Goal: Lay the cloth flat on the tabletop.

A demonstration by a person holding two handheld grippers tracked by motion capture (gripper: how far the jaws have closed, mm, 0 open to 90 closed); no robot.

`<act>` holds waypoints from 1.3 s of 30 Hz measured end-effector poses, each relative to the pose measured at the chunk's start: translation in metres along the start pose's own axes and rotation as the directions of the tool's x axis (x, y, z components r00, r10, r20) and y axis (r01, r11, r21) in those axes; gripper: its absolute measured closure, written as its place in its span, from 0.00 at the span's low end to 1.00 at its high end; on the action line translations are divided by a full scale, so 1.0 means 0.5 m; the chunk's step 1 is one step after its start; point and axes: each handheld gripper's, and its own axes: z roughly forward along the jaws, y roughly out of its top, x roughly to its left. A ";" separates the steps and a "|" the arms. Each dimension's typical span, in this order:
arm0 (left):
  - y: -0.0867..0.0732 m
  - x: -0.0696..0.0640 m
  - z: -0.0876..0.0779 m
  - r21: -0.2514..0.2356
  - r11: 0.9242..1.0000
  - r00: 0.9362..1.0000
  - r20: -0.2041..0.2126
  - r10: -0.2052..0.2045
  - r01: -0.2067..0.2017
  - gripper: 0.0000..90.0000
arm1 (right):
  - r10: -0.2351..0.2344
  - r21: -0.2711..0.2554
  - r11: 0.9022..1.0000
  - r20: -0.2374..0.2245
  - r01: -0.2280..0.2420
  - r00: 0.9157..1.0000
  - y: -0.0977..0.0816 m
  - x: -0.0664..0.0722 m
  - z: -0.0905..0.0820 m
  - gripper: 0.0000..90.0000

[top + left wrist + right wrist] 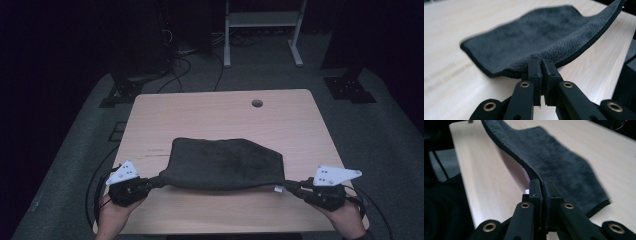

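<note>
A dark grey cloth (225, 162) lies spread on the light wooden table (215, 112), its near edge lifted and pulled taut between both hands. My left gripper (159, 179) is shut on the cloth's near left corner. My right gripper (286, 184) is shut on the near right corner, beside a small white tag (278, 189). In the left gripper view the jaws pinch the fuzzy cloth (536, 35) at its hem, my left gripper (541, 61) pressed tight. In the right gripper view the cloth (559, 162) runs away from my right gripper (541, 182), its edge raised off the table.
A round cable hole (257, 103) sits near the table's far edge. Beyond the table stand a white metal frame (262, 30) and dark stands with cables on the grey floor. Cables trail from both grippers off the table's near corners.
</note>
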 end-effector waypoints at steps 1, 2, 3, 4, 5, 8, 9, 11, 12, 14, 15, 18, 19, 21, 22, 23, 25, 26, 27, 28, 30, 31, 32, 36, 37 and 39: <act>-0.009 -0.001 0.003 0.013 1.000 1.000 0.007 -0.010 0.010 0.96 | -0.001 0.006 1.000 -0.013 0.001 1.000 -0.007 0.004 0.004 0.95; -0.017 -0.003 0.005 0.027 1.000 1.000 0.011 -0.017 0.017 0.96 | 0.002 0.016 1.000 -0.019 -0.002 1.000 -0.013 0.007 0.008 0.95; -0.025 -0.005 0.008 0.041 0.999 1.000 0.018 -0.023 0.022 0.96 | 0.007 0.030 1.000 -0.029 -0.007 1.000 -0.019 0.009 0.013 0.95; -0.033 -0.008 0.011 0.054 0.998 0.999 0.023 -0.031 0.030 0.96 | 0.011 0.042 0.999 -0.038 -0.009 0.999 -0.026 0.010 0.016 0.95; -0.041 -0.011 0.014 0.071 0.997 0.999 0.027 -0.035 0.033 0.96 | 0.017 0.053 0.998 -0.043 -0.015 0.999 -0.031 0.012 0.019 0.95; -0.057 -0.019 0.017 0.101 0.994 0.998 0.034 -0.045 0.041 0.96 | 0.024 0.075 0.997 -0.066 -0.019 0.998 -0.046 0.017 0.023 0.95; -0.073 -0.025 0.018 0.121 0.991 0.997 0.044 -0.059 0.053 0.96 | 0.032 0.084 0.996 -0.076 -0.025 0.997 -0.051 0.020 0.024 0.95; -0.085 -0.030 0.022 0.140 0.989 0.997 0.049 -0.058 0.051 0.94 | 0.031 0.096 0.995 -0.085 -0.023 0.996 -0.058 0.022 0.025 0.92; -0.085 -0.030 0.022 0.140 0.989 0.997 0.049 -0.058 0.051 0.92 | 0.031 0.096 0.995 -0.085 -0.023 0.996 -0.058 0.022 0.025 0.92; -0.088 -0.032 0.023 0.143 0.989 0.998 0.042 -0.049 0.042 0.83 | 0.033 0.086 0.996 -0.085 -0.025 0.996 -0.061 0.020 0.024 0.82; -0.087 -0.030 0.022 0.135 0.990 0.998 0.043 -0.047 0.041 0.83 | 0.033 0.086 0.996 -0.085 -0.025 0.996 -0.061 0.020 0.024 0.82; -0.074 -0.027 0.018 0.107 0.994 0.999 0.018 -0.039 0.037 0.70 | 0.047 0.057 0.997 -0.064 -0.043 0.997 -0.055 0.008 0.017 0.74; -0.074 -0.027 0.018 0.107 0.994 0.999 0.018 -0.039 0.037 0.68 | 0.047 0.057 0.997 -0.064 -0.043 0.997 -0.055 0.008 0.017 0.74; -0.069 -0.021 0.025 0.109 0.994 0.999 0.012 -0.031 0.030 0.64 | 0.054 0.054 0.997 -0.040 -0.051 0.998 -0.054 -0.007 0.018 0.70; -0.069 -0.021 0.025 0.109 0.994 0.999 0.012 -0.031 0.030 0.62 | 0.060 0.053 0.997 -0.033 -0.058 0.998 -0.053 -0.013 0.020 0.69; -0.066 -0.016 0.031 0.110 0.993 1.000 0.005 -0.031 0.030 0.61 | 0.064 0.055 0.997 -0.033 -0.062 0.997 -0.053 -0.020 0.022 0.69; -0.063 -0.011 0.036 0.110 0.993 0.999 -0.008 -0.033 0.034 0.55 | 0.073 0.052 0.996 -0.012 -0.072 0.997 -0.051 -0.035 0.026 0.66; -0.063 -0.011 0.036 0.110 0.993 0.999 -0.008 -0.033 0.034 0.53 | 0.073 0.052 0.996 -0.012 -0.072 0.997 -0.051 -0.035 0.026 0.66; -0.058 -0.005 0.042 0.113 0.993 0.999 -0.015 -0.035 0.037 0.50 | 0.077 0.052 0.996 0.004 -0.077 0.997 -0.048 -0.049 0.031 0.64; -0.056 -0.001 0.047 0.116 0.992 0.999 -0.020 -0.036 0.038 0.48 | 0.079 0.053 0.995 0.011 -0.080 0.997 -0.046 -0.054 0.033 0.63; -0.054 0.002 0.051 0.118 0.992 0.999 -0.022 -0.036 0.038 0.44 | 0.079 0.053 0.995 0.018 -0.080 0.997 -0.044 -0.063 0.036 0.62; -0.050 0.006 0.058 0.123 0.992 0.999 -0.023 -0.038 0.041 0.44 | 0.081 0.055 0.995 0.027 -0.083 0.996 -0.042 -0.071 0.039 0.62; -0.044 0.012 0.071 0.125 0.991 0.999 -0.028 -0.045 0.048 0.39 | 0.090 0.059 0.994 0.038 -0.092 0.995 -0.035 -0.091 0.048 0.62; -0.035 0.019 0.089 0.129 0.991 0.999 -0.030 -0.041 0.044 0.35 | 0.086 0.059 0.994 0.063 -0.090 0.994 -0.025 -0.112 0.060 0.62; -0.029 0.022 0.103 0.132 0.990 0.999 -0.033 -0.038 0.042 0.32 | 0.086 0.058 0.994 0.090 -0.091 0.992 -0.015 -0.130 0.071 0.62; -0.026 0.024 0.110 0.135 0.990 0.999 -0.035 -0.035 0.039 0.32 | 0.090 0.053 0.994 0.111 -0.096 0.990 -0.009 -0.146 0.079 0.62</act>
